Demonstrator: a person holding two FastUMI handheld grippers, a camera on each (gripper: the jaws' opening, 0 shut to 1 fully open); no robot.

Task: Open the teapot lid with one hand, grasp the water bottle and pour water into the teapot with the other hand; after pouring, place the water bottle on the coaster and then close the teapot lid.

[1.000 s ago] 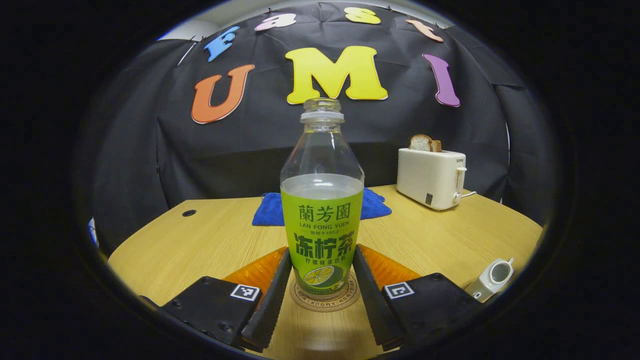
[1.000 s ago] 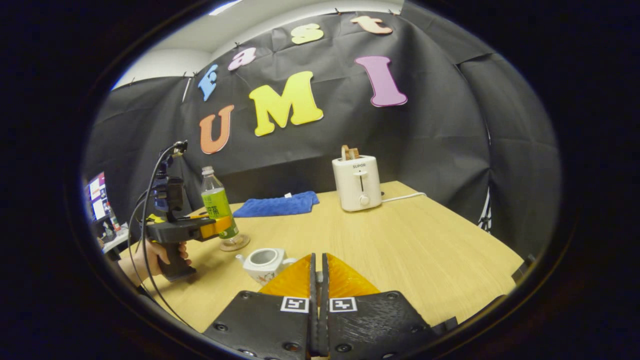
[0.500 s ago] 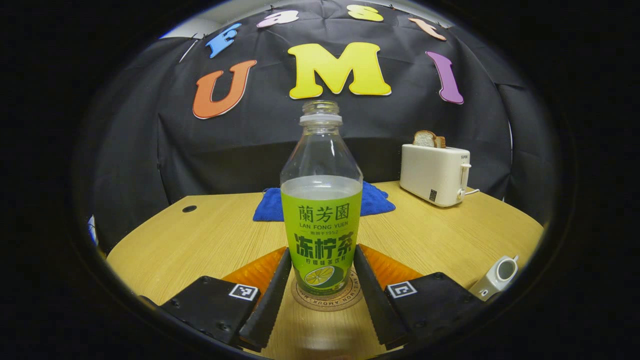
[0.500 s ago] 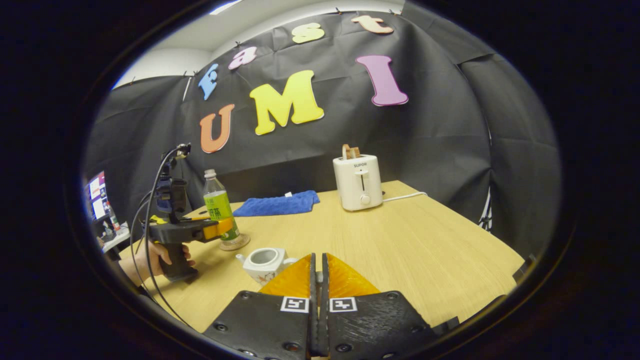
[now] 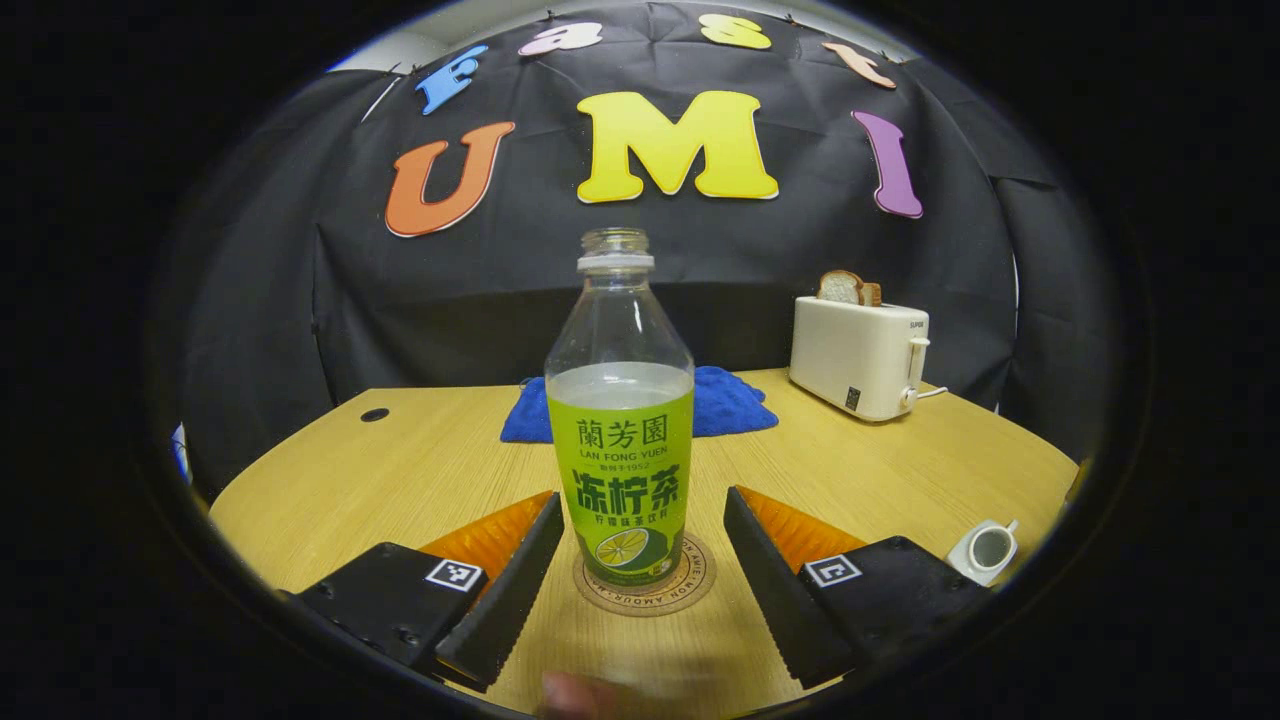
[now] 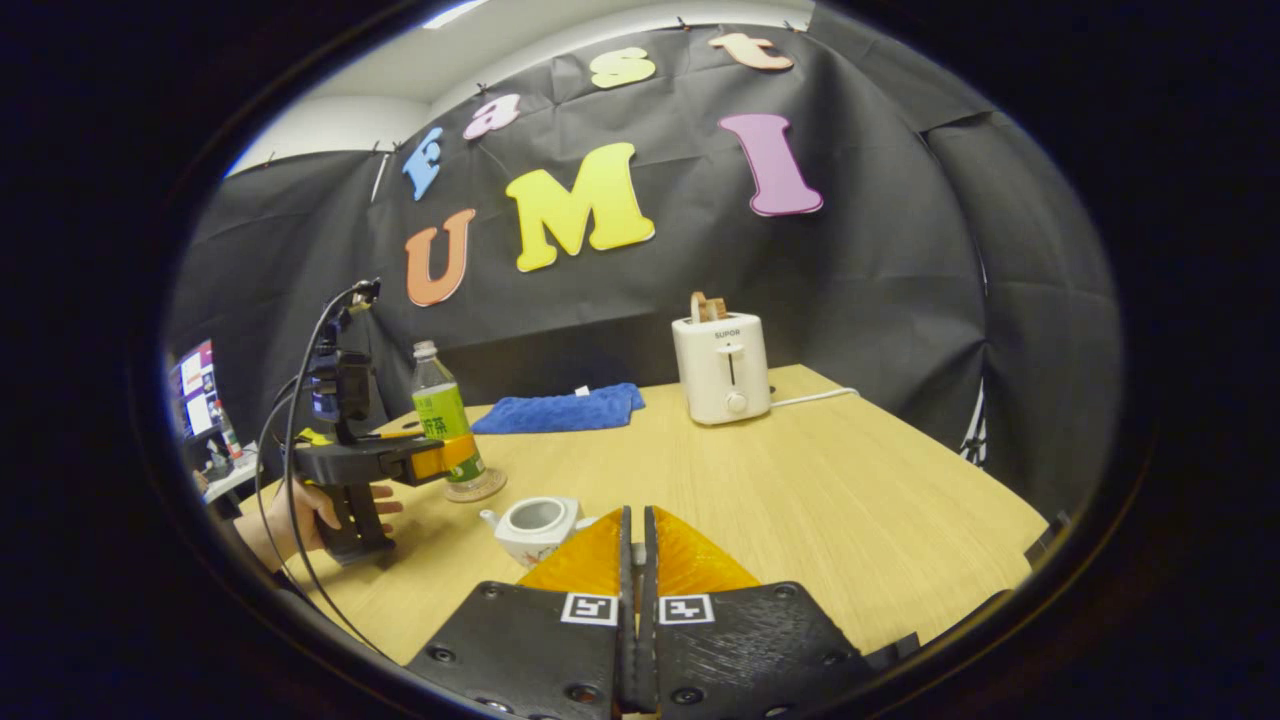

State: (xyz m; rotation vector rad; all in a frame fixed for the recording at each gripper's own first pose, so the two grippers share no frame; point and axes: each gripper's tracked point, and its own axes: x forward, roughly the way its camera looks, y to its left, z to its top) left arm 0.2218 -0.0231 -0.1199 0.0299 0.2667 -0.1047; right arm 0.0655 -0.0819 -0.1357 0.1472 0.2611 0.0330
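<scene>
The water bottle [image 5: 620,440] stands upright on the coaster [image 5: 645,585], uncapped and partly full. The left claw [image 5: 640,560] is spread apart, one finger on either side of the bottle, neither touching it. Behind the bottle lies a blue cloth [image 5: 715,400]; to the right of it stands a toaster [image 5: 860,355] with bread in its slot. The teapot [image 6: 535,525] sits lidless on the counter [image 6: 800,500], near the coaster. Just behind the teapot, the right claw [image 6: 635,560] is closed together; nothing can be seen between its fingers.
</scene>
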